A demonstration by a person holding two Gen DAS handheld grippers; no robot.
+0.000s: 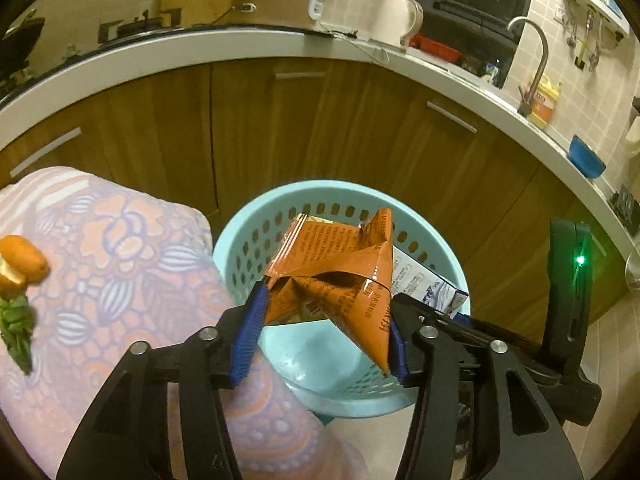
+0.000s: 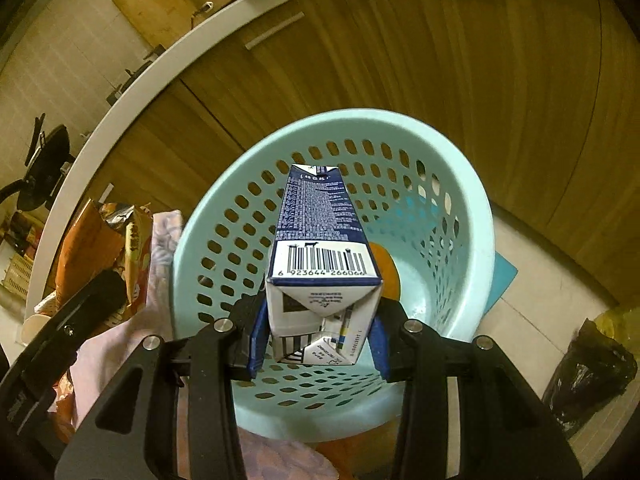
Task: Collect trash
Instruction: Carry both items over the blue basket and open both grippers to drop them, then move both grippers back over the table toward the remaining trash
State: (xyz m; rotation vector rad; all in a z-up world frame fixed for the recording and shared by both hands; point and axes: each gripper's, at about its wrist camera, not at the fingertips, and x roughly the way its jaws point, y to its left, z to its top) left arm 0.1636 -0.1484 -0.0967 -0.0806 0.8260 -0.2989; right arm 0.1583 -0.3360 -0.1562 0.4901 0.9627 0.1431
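A light blue perforated waste basket (image 1: 248, 240) (image 2: 472, 216) stands on the floor in front of wooden cabinets. My left gripper (image 1: 324, 320) is shut on a crumpled orange snack bag (image 1: 340, 264) and holds it over the basket's mouth. My right gripper (image 2: 316, 340) is shut on a blue and white milk carton (image 2: 320, 232), held over the basket; the carton also shows in the left wrist view (image 1: 432, 288). An orange peel (image 2: 386, 276) lies in the basket bottom. The snack bag shows at the left of the right wrist view (image 2: 100, 256).
A table with a floral pink cloth (image 1: 120, 264) stands left of the basket; orange peel (image 1: 20, 264) and green scraps (image 1: 18, 328) lie on it. Wooden cabinets (image 1: 320, 128) and a white counter (image 1: 200, 46) are behind. A black bag (image 2: 588, 364) lies on the floor right.
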